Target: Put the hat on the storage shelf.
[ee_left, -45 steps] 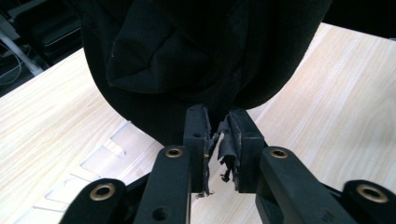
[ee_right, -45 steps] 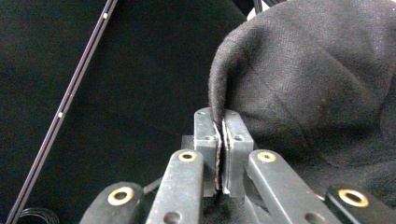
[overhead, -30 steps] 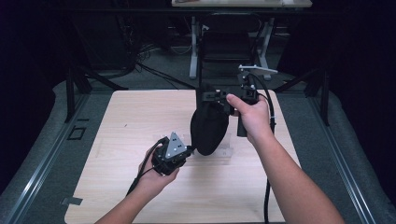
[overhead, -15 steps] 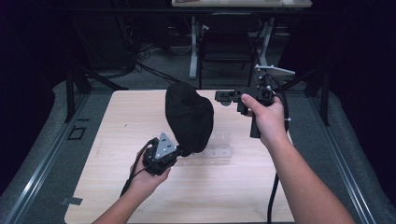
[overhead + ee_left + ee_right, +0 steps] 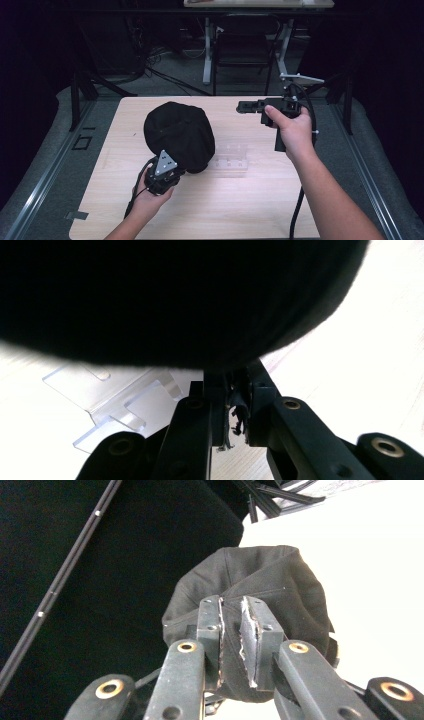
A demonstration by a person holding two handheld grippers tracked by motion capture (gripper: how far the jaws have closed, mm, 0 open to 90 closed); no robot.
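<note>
Pinching the black cap (image 5: 179, 134) by its edge, left gripper (image 5: 172, 172) lifts it over the clear stand (image 5: 230, 157); right gripper (image 5: 248, 106) waits nearly closed, empty.

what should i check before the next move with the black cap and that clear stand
1. Left gripper clamped on the black cap: ok, in the left gripper view the jaws are closed on its edge.
2. Right gripper free of the cap: ok, it is held apart over the table's far right, nothing between its jaws.
3. Right jaws open enough to take a new grip: not ok, only a narrow gap.
4. Clear stand free to reach: ok, it lies on the table just right of the cap.
5. Cap off the table: cannot tell.
6. Stand upright: cannot tell, too transparent.
</note>
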